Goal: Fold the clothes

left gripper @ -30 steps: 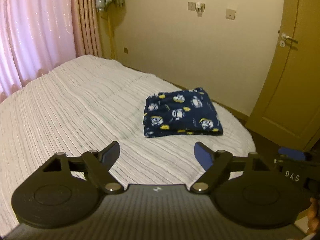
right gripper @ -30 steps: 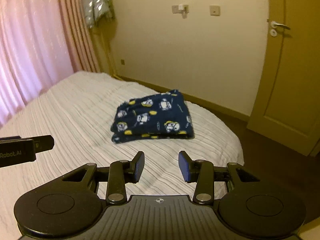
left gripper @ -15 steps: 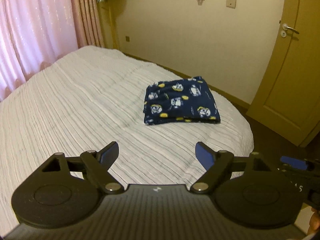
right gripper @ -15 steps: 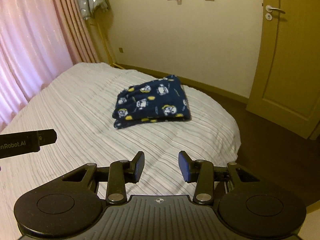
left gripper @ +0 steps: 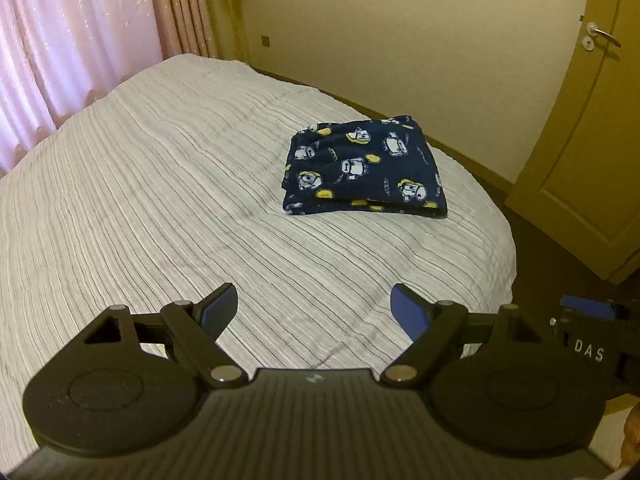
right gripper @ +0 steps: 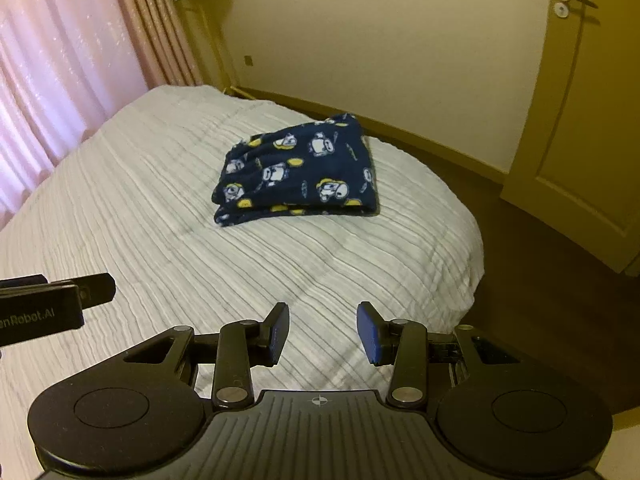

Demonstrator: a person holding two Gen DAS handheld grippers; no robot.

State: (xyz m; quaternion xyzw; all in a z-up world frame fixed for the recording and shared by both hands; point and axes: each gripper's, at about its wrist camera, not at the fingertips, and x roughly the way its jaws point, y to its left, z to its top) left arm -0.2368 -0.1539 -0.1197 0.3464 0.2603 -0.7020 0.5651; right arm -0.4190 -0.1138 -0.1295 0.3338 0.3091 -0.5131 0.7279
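One folded garment [left gripper: 362, 168], dark blue fleece printed with white-and-yellow cartoon figures, lies on a bed [left gripper: 168, 184] covered in a white ribbed spread, near the bed's far right corner and close to its right edge. Two hand-held grippers hang over the near part of the bed, both well short of the garment and touching nothing. The left gripper [left gripper: 312, 312] has its blue-padded fingers spread wide, with only bare bedspread between them; the garment sits ahead of it and slightly to the right. The right gripper [right gripper: 322, 334] has its fingers partly spread, a narrower gap than the left's, also with nothing in it; from its camera the garment [right gripper: 298, 172] lies ahead and a little to the left. Each gripper's body edges into the other's view at the side. Behind the bed stand one pink curtain [left gripper: 76, 40] along the left, a plain cream wall [left gripper: 400, 40], and one closed door [left gripper: 592, 128] with a lever handle at the right.
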